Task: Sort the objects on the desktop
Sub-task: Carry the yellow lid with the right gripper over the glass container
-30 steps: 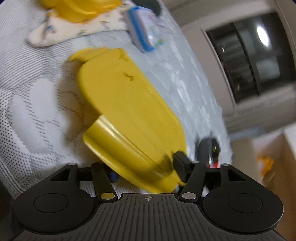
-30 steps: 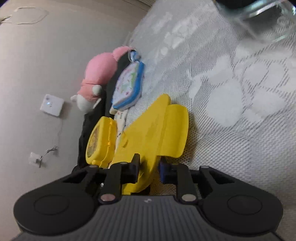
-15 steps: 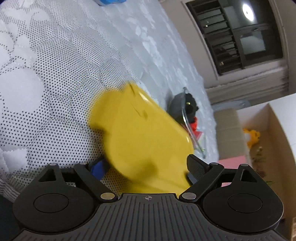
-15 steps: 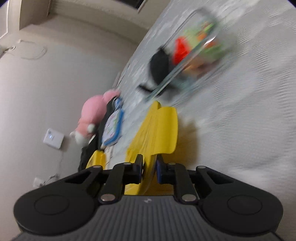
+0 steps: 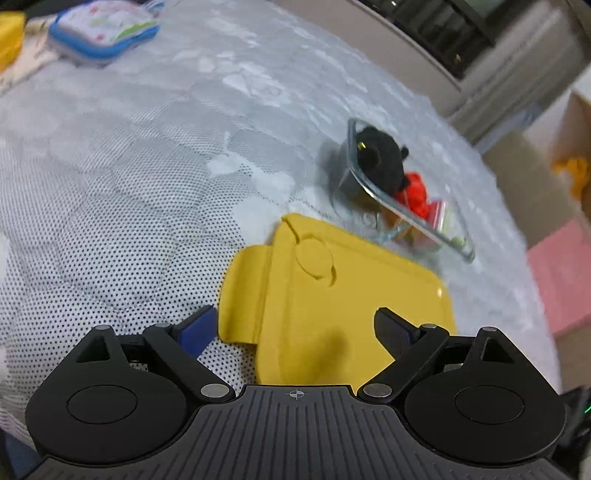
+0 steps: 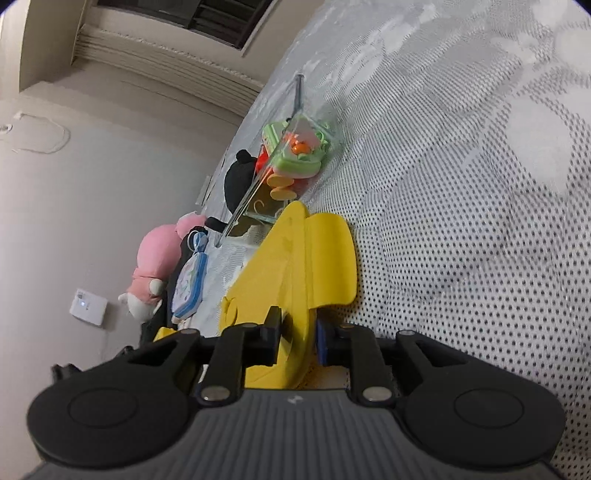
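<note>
In the left wrist view, the left claw [image 5: 295,328] is seen spread wide, its fingers standing apart on either side of a yellow lid [image 5: 343,295] without gripping it. The lid is held low over a grey quilted mattress [image 5: 110,184], with its side flap pointing left. Just beyond the lid, a clear glass container [image 5: 406,206] is tilted in the frame; a black plush toy [image 5: 380,158] and red and green small things are seen inside it. A blue-edged pouch [image 5: 103,27] lies far off at the upper left, well apart from the lid. A pink box [image 5: 565,273] is visible beyond the mattress at the right.

In the right wrist view, the right claw [image 6: 297,339] is clenched on the near edge of the yellow lid [image 6: 295,266], which is seen edge-on between the fingers. Just beyond it the glass container [image 6: 280,173] is shown with a green toy [image 6: 299,155] and the black plush [image 6: 240,181] inside. Farther back, a pink plush [image 6: 155,266] and the blue-edged pouch [image 6: 190,288] lie near the wall.
</note>
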A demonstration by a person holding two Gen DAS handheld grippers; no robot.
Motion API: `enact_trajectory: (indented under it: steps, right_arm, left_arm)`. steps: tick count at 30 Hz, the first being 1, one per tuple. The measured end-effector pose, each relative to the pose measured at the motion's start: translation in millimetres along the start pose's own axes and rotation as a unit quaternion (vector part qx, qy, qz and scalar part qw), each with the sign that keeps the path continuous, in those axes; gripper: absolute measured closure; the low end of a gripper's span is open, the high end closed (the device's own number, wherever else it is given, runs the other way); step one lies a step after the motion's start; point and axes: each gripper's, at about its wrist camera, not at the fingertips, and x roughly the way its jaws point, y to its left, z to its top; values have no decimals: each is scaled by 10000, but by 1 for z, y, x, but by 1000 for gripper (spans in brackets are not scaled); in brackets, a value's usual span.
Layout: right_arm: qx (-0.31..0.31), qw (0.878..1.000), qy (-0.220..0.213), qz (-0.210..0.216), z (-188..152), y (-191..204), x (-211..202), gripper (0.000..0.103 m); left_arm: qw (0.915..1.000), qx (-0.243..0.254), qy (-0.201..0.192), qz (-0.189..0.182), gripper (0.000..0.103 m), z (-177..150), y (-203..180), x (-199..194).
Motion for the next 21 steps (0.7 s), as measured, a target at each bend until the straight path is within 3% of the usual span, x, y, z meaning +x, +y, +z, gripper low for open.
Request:
enact_trajectory:
  steps: [3,8,12,15,19,20,21]
  right_arm:
    - [7,10000,1,-2,4,-2,-1,81]
    - [-254,9996,25,-91,4,0,-7,79]
    - [-692,9972,13,-301,-1,14,-6,64]
    - [-546,9983,9,-226,1,16,-1,54]
    - [-372,9990,-62,-244,3,16,-1,53]
    - [-389,9987,-74,-306,3,18,-1,55]
    - [-435,9982,-84,-413,3,19,-2,63]
  left_arm:
    - [9999,-61,87,-62,8,-3,2,0]
    - [9975,-380,336,-495,8,-10,13,-10]
    - [9857,-953,703,-1196,8,-11,32,-3]
    - [9794,-1224,769,-1413,8,-3,41,7]
    - [9759,-1277,782,-1586,8,5,38,18]
    - [9770,-1270,738,-1549,13,5,36,17]
    - [9811,-1179,621,-1403,28,6,33,14]
